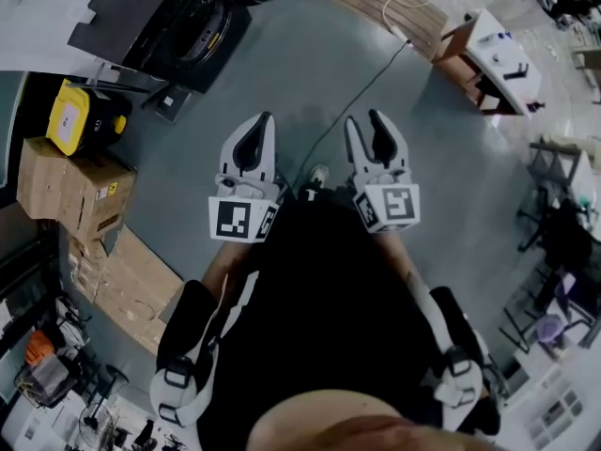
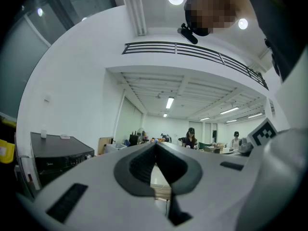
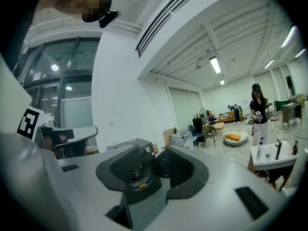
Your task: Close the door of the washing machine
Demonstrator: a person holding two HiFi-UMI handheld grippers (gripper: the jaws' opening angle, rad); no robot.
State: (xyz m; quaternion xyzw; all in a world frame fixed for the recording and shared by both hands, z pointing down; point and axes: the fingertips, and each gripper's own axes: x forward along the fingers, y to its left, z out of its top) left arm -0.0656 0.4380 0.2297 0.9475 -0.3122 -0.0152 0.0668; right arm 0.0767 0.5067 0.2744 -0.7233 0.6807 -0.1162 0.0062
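Washing machine (image 3: 142,150) sits on the floor ahead of you, framed between the jaws of your right hand-held gripper (image 3: 150,157). Its round door (image 3: 160,165) stands swung open, clear of the drum. Right jaws are wide, nothing between the pads, well short of the machine. Left hand-held gripper (image 2: 155,146) has its jaws tip to tip, empty. In the head view you hold both side by side over grey floor (image 1: 310,64), with cardboard boxes (image 1: 70,191) to your left.

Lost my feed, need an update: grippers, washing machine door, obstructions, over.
Left gripper shut, empty; right gripper open, empty. Washing machine ahead, untouched; door appears open. Cable on floor ahead.
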